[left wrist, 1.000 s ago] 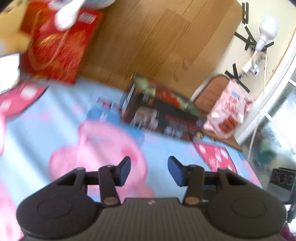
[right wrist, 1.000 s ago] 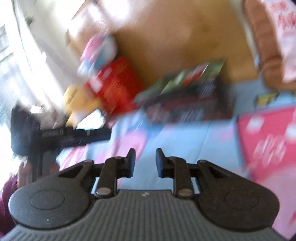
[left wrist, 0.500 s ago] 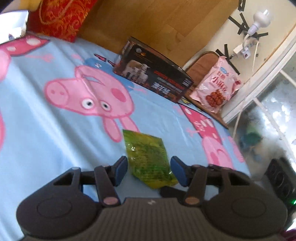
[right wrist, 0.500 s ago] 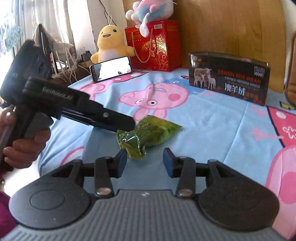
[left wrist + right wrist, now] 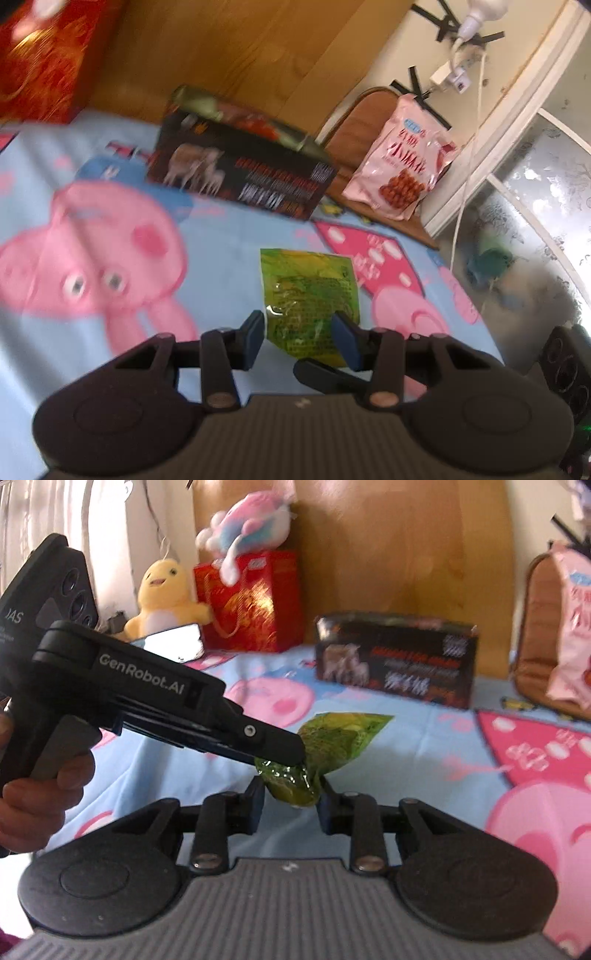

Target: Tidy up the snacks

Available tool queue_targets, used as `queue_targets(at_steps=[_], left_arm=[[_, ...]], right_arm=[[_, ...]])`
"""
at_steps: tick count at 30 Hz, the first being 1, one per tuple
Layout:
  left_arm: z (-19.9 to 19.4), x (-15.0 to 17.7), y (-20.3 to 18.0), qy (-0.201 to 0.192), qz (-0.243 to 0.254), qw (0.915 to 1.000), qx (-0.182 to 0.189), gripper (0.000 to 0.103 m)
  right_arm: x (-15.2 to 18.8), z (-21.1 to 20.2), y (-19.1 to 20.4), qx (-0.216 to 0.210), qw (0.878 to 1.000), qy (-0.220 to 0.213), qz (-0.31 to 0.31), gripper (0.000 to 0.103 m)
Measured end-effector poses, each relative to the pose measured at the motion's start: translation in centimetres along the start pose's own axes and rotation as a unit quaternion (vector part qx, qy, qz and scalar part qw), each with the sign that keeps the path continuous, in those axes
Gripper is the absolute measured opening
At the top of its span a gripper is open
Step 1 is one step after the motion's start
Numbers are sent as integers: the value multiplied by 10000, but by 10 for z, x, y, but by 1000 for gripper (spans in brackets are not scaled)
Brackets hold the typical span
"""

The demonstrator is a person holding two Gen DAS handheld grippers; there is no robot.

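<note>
On the pig-print blanket (image 5: 229,236), both gaping claws flank the green packet (image 5: 309,295); only the right view shows it lifted

The left wrist view looks down over the bed from close above, facing the dark box (image 5: 240,173) upper centre. The right wrist view sits lower, facing the same box (image 5: 395,661). Both share the green packet (image 5: 308,295) (image 5: 332,742).
</note>
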State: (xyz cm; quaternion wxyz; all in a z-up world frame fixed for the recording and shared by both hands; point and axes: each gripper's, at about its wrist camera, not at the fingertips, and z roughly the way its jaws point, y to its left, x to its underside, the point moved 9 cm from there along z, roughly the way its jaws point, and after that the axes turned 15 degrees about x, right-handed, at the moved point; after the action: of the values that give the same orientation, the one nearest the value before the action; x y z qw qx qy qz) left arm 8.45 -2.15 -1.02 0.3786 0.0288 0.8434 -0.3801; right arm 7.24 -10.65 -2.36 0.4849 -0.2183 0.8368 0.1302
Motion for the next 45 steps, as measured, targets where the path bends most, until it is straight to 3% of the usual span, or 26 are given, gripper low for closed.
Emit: queue_targets(at_steps=[8,13,18,22,30,36,43,45], left_arm=[[17,-89,-4,-317,512,9982,-65,41],[31,-148,18,-551,735,9949,-426,41],[61,-182,59,-502,689,9918,-957,39],[68,-179,68,-538,577,9906,-1121,39],[46,-152,43,-637,798,9808,-1663,39],[20,-113,11,-633,1094,9684,-2151,43],[-6,-66,-17,-684,1190,9590,-2478,54],[-13,-54,-24,-724,1237,9553,-2585,58]], right_arm=[[-59,24,-29,234,9981,-563,13,32],[-112,64,-41,157,9970,-750,112,32],[-143,120,-40,192,9973,-695,132,37],[-142,143,-58,784,9949,-563,299,42],[-108,71,-94,1093,9828,-780,1269,46],[-65,35,-110,1397,9682,-580,1993,50],[-32,-4,-92,1400,9632,-320,2272,52],[-27,-14,-84,1352,9632,-285,2303,60]])
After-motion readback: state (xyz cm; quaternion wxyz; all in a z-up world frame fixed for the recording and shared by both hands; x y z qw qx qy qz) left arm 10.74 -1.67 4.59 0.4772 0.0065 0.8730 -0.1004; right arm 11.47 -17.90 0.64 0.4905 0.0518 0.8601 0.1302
